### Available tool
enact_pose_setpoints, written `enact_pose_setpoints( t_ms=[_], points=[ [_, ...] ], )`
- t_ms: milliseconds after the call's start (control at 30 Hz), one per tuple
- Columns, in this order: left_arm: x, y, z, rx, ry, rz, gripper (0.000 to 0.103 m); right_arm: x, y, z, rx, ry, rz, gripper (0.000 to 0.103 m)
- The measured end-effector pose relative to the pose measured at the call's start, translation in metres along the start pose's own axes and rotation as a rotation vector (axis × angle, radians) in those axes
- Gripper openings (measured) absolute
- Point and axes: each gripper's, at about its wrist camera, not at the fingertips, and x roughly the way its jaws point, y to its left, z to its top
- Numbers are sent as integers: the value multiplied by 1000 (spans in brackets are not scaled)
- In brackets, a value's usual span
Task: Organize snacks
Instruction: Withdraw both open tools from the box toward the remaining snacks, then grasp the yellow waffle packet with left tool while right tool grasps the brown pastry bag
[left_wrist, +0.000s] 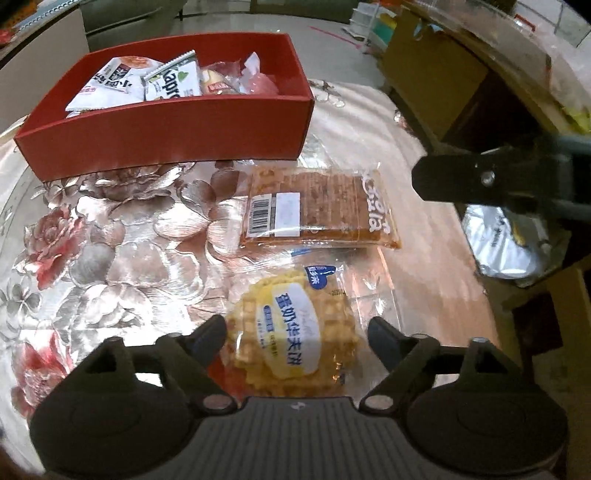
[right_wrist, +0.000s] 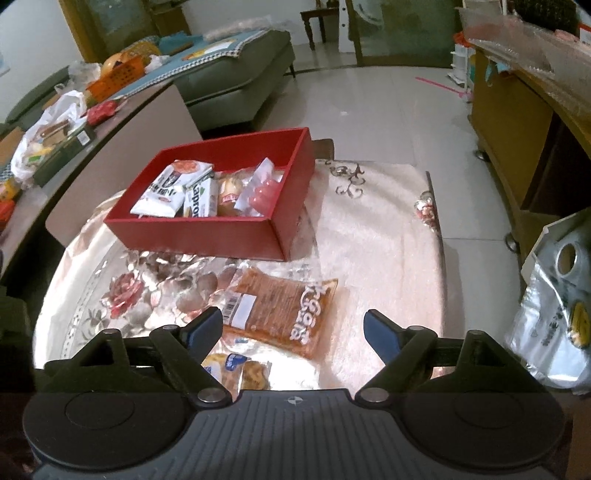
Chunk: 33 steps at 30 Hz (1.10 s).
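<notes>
Right, biggest first: the table (right_wrist: 369, 236) wears a pale cloth with red and grey flowers, and on its far left part stands the red box (right_wrist: 192, 232), open on top. Inside the box lie a white packet (right_wrist: 168, 192), a green-and-white packet (right_wrist: 201, 197) leaning beside it, a small yellowish snack (right_wrist: 229, 194) and a clear pink bag (right_wrist: 264, 186), all packed side by side.

Nearer on the cloth, just in front of the box but apart from it, lies the orange snack pack (left_wrist: 317, 205) flat with its barcode label up. Just beside that, closer to the camera, lies the waffle pack (left_wrist: 291, 328), yellow through clear wrap with a white and blue label.

Now the left gripper (left_wrist: 295, 332) hangs low over the waffle pack with its fingers spread wide, one on each side of it, and whether they touch it I cannot tell. The right gripper (right_wrist: 293, 328) sits over the near edge of the orange pack, fingers wide apart too, gripping nothing. It shows in the left view as a dark shape at the right edge.
</notes>
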Motion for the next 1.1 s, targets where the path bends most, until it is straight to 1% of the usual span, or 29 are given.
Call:
enact_pose_setpoints(
  t_ms=[67,100,133,167,200,267,300,400,500,600,700,833,900,967,1067,1100],
  points=[
    [7,-7,-3,22,3,52,82,1,0,0,-4,6,4,89],
    [12,-9,-4,29,15,57,83,3,0,0,-3,10,3,89],
    [18,-7,-6,16,32,53,83,5,-1,0,-3,17,4,89],
    [19,-5,-9,1,24,41,83,7,-1,0,-1,23,4,89],
    [16,-5,-12,11,10,46,78,9,-1,1,1,30,5,89],
    [12,-3,-14,40,17,48,76,15,-1,2,0,44,2,89],
    [10,2,-15,39,24,42,73,18,-2,2,5,51,2,89],
    [1,18,-18,47,46,48,71,35,-6,4,35,90,5,89],
    [-9,40,-20,23,64,47,70,53,-4,7,31,118,-23,89],
    [-17,59,-23,-16,72,17,70,67,0,18,19,103,-31,89],
    [-22,71,-26,-28,69,2,70,81,6,31,8,68,-17,89],
    [-25,85,-29,-40,71,-18,70,107,16,45,-70,70,-18,89],
    [-28,91,-28,-44,64,-26,70,120,17,45,-80,110,-13,89],
    [-31,98,-27,-48,54,-30,70,127,21,39,-105,156,1,89],
    [-34,103,-23,-64,51,-37,70,125,30,19,-139,248,16,90],
    [-35,104,-24,-66,50,-40,70,119,33,12,-147,257,17,91]
  ],
)
